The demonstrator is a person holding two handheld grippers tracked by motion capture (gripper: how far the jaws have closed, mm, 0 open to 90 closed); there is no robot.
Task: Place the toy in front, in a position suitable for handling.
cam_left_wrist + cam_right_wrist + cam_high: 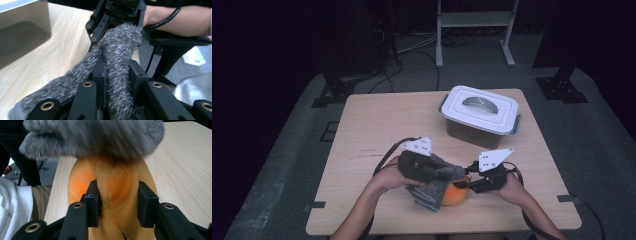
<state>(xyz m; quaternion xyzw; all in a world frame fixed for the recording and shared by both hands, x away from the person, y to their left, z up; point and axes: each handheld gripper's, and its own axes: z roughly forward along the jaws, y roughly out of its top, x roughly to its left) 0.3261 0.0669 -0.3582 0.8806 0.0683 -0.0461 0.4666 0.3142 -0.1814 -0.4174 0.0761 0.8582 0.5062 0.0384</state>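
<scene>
High view first: at six o'clock on the table [362, 125] the two hands meet over the work — the left tongs [443, 173] clamped on a grey fuzzy cloth [434, 192], the right tongs [469, 186] coming in from three o'clock onto an orange soft ball [456, 196]. The cloth drapes over the ball's nine-o'clock side and top, so cloth and ball touch.

From the left gripper view, the left tongs [117, 82] are nearly shut, pads pinching a thick fold of the cloth [120, 50] that runs away toward twelve o'clock.

From the right gripper view, the right tongs [119, 202] stand partly open, pads on either flank of the ball [117, 182]; whether they press it firmly I cannot tell. The cloth [95, 137] hangs across the ball's far top edge.

The next move likely turns on this — the cloth lies directly beyond and above the ball from the right tongs, with the left hand nearer to it.

Farther off, at one o'clock, a lidded white box [479, 115] sits well apart.
</scene>
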